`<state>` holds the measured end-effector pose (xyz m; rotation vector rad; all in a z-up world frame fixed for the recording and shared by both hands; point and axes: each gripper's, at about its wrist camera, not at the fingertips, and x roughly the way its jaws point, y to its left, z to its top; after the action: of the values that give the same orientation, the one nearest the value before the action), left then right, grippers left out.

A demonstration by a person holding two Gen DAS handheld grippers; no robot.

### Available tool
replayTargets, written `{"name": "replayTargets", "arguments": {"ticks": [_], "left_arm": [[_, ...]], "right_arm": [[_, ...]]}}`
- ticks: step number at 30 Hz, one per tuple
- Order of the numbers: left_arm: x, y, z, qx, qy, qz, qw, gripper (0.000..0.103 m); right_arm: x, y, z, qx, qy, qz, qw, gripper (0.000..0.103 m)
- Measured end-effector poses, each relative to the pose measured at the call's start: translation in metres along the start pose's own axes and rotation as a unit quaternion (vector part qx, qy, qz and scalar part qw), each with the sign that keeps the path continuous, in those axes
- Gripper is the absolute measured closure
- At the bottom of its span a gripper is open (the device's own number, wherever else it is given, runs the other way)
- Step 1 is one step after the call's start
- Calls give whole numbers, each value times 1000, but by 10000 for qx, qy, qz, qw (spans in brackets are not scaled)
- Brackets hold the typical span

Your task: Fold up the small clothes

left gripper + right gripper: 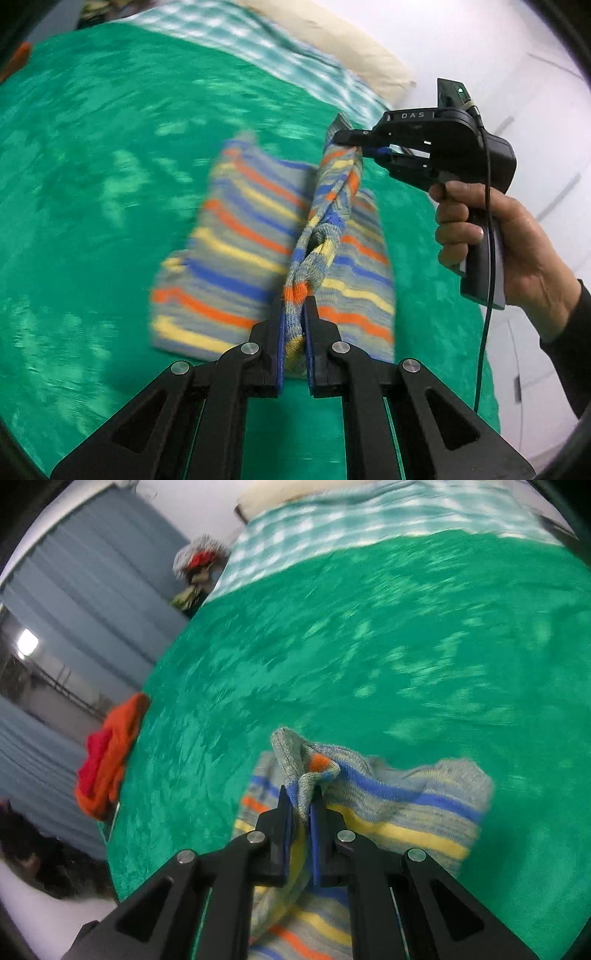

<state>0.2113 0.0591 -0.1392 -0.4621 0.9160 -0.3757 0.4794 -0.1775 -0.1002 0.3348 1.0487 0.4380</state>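
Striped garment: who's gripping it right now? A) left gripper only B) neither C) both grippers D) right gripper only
C: the left gripper pinches the striped garment at one end, and the right gripper clamps the other end, with the fabric bunched and twisted between them.

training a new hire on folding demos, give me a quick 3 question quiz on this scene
1. True or false: both claws are clamped on the same striped grey, blue, orange and yellow knit garment.
2. Multiple choice: the garment lies on a) a bare wooden table b) a green plush bedspread c) a white tiled floor.
3. Fill in: near the bedspread's edge, in the right wrist view, sits a bunched ____-and-red cloth.

Key
1. True: the left claw pinches one end of a lifted, twisted fold and the right claw pinches the other.
2. b
3. orange
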Motion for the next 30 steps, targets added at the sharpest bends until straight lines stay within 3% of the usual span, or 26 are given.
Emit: {"name": "replayTargets", "arguments": {"ticks": [4, 5, 6, 8, 9, 10, 11, 13, 17, 20, 21, 22, 23, 24, 25, 27, 29, 30], "left_arm": [[8, 28, 7, -297, -44, 318, 9990, 95], [9, 36, 8, -346, -57, 451, 9984, 88], [11, 42, 10, -384, -37, 622, 9973, 84], [9, 54, 13, -546, 106, 927, 9941, 62], [3, 58, 13, -648, 156, 881, 9939, 60], [-8, 64, 14, -767, 162, 796, 9937, 59], [-19, 65, 15, -784, 115, 744, 9941, 59], [-30, 65, 20, -665, -5, 650, 9957, 57], [-29, 45, 30, -170, -64, 389, 9991, 50], [2, 32, 34, 185, 123, 479, 9986, 54], [14, 31, 27, 284, 302, 642, 9971, 64], [29, 33, 22, 390, 578, 927, 9933, 92], [46, 40, 14, 498, 951, 1203, 9869, 91], [46, 41, 10, 528, 1020, 1208, 9860, 90], [38, 41, 11, 621, 1068, 1158, 9856, 86], [20, 35, 21, 804, 1073, 1171, 9840, 77], [3, 27, 44, 942, 780, 1049, 9869, 45], [0, 23, 58, 969, 634, 948, 9887, 39]], "right_arm": [[51, 19, 2, -2, 175, 16, 9998, 94], [60, 19, 0, 50, 175, 161, 9997, 94], [67, 15, -1, 114, 172, 323, 9993, 88], [78, 12, -3, 431, 106, 764, 9961, 72], [75, 11, -4, 545, -1, 859, 9948, 57], [71, 8, -5, 551, -123, 882, 9945, 54], [57, 8, -7, 440, -305, 866, 9948, 54], [20, 6, -16, 9, -565, 424, 9975, 54], [-38, 15, -52, -1071, -539, -262, 9924, 54], [-50, 35, -102, -1547, -118, 255, 9876, 54], [-46, 39, -120, -1678, 72, 365, 9851, 56], [-32, 43, -143, -1809, 295, 356, 9824, 56], [-16, 39, -162, -1834, 556, 224, 9812, 56], [2, 33, -178, -1802, 879, 47, 9797, 57], [21, 25, -196, -1779, 1217, -194, 9763, 59], [9, 30, -203, -1927, 780, -193, 9780, 58], [-17, 28, -185, -1569, 404, 113, 9867, 58], [-28, 26, -176, -1488, 196, 134, 9886, 58]]}}
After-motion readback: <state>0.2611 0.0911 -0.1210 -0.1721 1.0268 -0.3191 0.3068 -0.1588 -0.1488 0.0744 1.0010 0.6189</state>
